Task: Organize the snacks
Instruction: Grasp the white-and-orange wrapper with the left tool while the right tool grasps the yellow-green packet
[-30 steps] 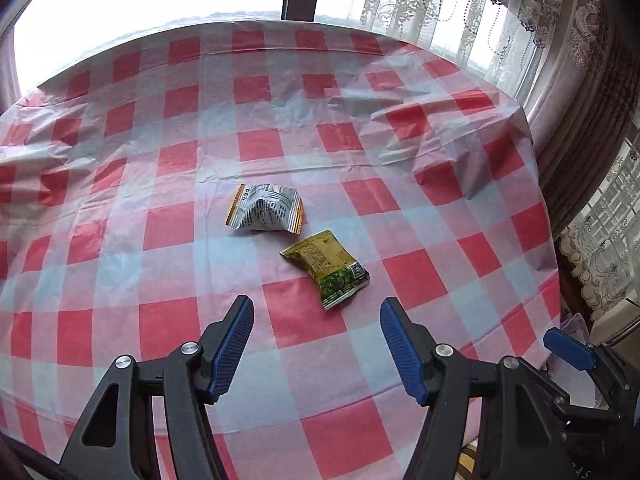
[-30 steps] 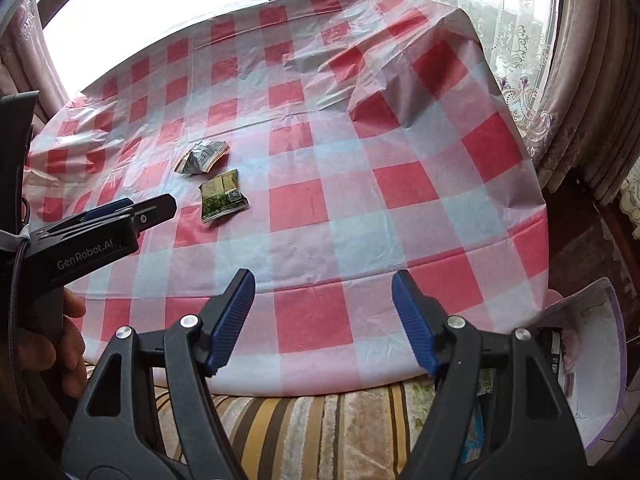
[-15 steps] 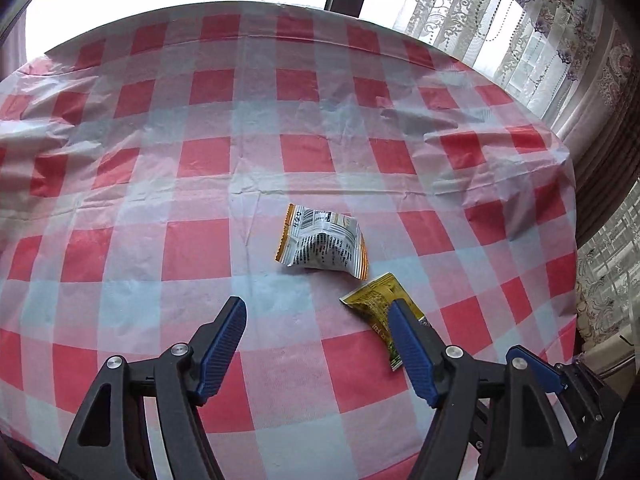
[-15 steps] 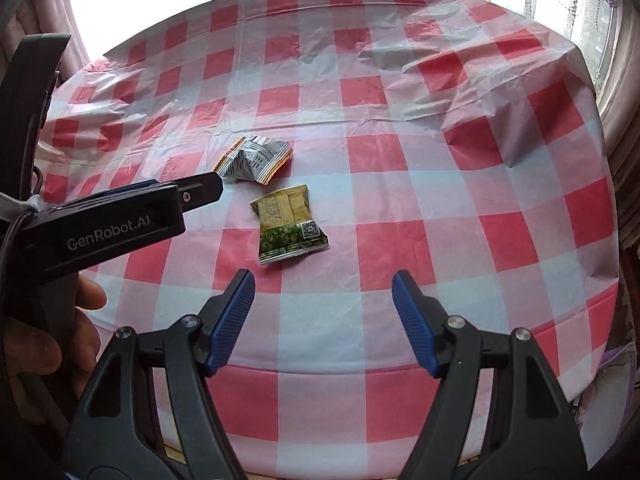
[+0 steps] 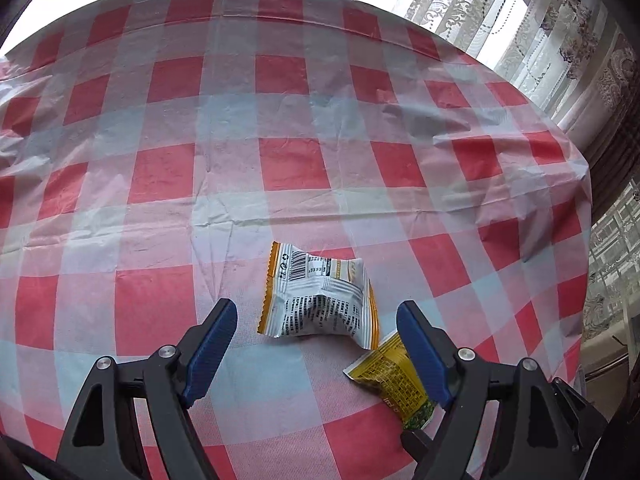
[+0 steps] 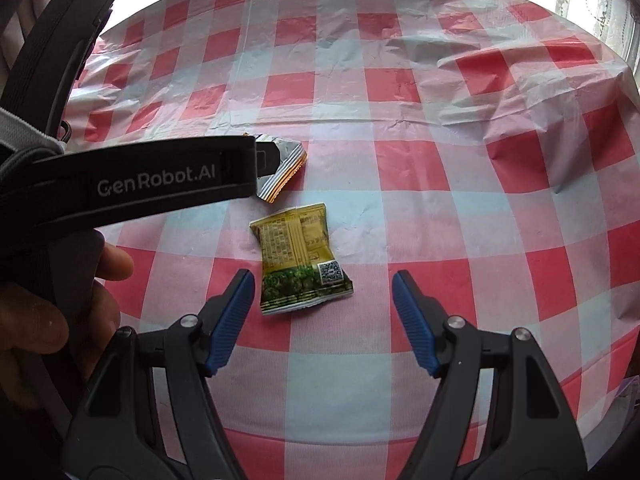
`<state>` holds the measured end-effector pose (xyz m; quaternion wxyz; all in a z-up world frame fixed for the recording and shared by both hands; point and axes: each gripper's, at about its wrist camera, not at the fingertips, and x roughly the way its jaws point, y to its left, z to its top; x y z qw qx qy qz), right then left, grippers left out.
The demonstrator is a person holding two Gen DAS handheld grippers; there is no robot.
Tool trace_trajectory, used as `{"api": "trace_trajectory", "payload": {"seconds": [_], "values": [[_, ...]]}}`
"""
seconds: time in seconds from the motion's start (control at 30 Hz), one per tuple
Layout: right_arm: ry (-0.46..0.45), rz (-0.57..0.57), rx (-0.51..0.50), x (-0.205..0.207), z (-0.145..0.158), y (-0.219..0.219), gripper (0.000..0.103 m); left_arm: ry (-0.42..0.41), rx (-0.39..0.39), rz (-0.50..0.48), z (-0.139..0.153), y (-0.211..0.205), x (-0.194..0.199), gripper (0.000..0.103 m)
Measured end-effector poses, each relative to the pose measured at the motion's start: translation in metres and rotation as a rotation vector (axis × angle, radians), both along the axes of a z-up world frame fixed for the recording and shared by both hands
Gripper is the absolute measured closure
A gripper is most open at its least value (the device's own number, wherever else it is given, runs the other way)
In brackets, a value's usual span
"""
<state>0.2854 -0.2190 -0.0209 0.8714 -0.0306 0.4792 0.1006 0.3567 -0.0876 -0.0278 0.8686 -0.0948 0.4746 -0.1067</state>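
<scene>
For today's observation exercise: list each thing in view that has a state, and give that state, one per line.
left hand-held gripper: open, holding nothing
right hand-held gripper: open, holding nothing
white snack packet: crumpled, lying on the cloth, not gripped
yellow-green snack packet: lying flat, not gripped
checked tablecloth: spread out, wrinkled

Both grippers advanced over the table: left gripper (image 5: 316, 344) now brackets the white packet (image 5: 318, 298), right gripper (image 6: 323, 312) closes on the green packet (image 6: 300, 258), apparently neither touching yet.
</scene>
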Motion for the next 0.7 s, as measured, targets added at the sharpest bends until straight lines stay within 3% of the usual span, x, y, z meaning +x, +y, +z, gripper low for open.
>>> {"api": "trace_trajectory", "payload": {"seconds": [0.33, 0.4, 0.57, 0.63, 0.7], "values": [[-0.001, 0.005, -0.019, 0.015, -0.012, 0.007, 0.029, 0.0, 0.055, -0.001, -0.014, -0.005, 0.013, 0.021], [-0.001, 0.002, -0.023, 0.018, -0.014, 0.007, 0.029, -0.01, 0.087, -0.006, -0.015, -0.008, 0.013, 0.026], [-0.018, 0.009, -0.031, 0.022, -0.014, 0.01, 0.029, -0.022, 0.114, -0.016, -0.014, -0.01, 0.012, 0.05], [-0.025, 0.009, -0.035, 0.022, -0.014, 0.011, 0.03, -0.025, 0.116, -0.021, -0.014, -0.01, 0.011, 0.051], [-0.036, 0.004, -0.044, 0.021, -0.014, 0.012, 0.037, -0.029, 0.123, -0.026, -0.013, -0.011, 0.011, 0.053]]}}
